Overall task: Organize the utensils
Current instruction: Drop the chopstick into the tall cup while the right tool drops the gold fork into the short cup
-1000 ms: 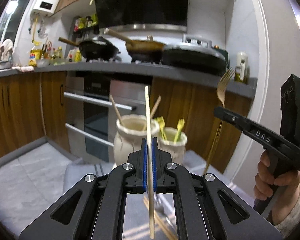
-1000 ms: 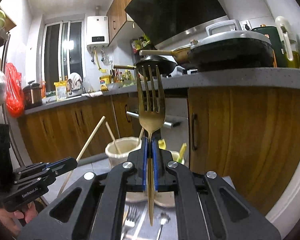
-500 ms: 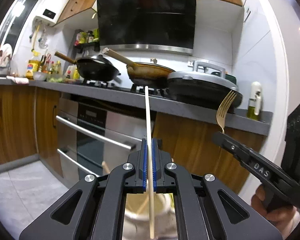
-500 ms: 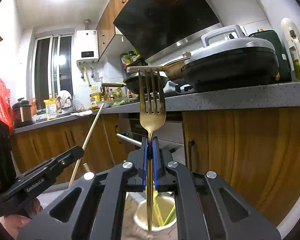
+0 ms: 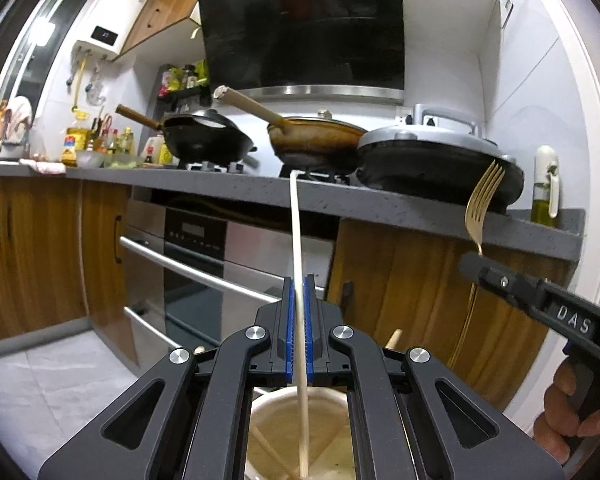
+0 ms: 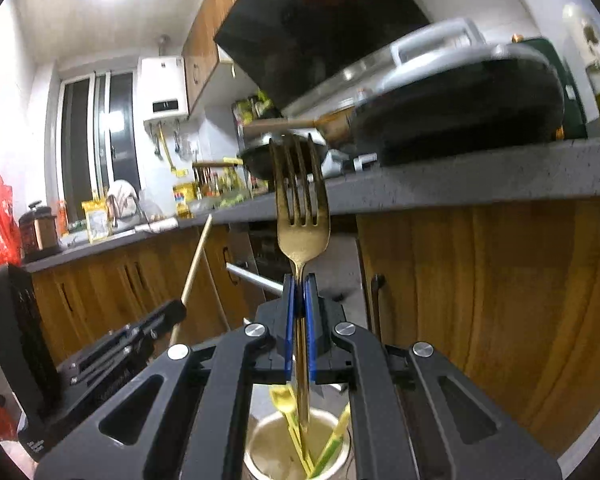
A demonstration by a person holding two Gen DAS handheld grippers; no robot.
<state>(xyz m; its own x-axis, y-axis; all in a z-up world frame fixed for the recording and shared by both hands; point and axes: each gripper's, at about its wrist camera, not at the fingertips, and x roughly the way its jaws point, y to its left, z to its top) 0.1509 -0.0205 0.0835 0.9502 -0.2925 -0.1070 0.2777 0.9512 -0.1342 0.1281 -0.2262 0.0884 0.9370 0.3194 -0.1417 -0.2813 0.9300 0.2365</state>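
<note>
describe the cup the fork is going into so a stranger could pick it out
Look straight below the right gripper, which is shut on a gold fork. The small pale cup sits under the fork's handle. It alone holds yellow-green plastic utensils.

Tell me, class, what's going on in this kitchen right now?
A person is sorting utensils with two handheld grippers. The left gripper is shut on a wooden chopstick, its lower end inside the cream jar. The right gripper is shut on a gold fork, tines up, handle down in the smaller cup holding green utensils.
</note>
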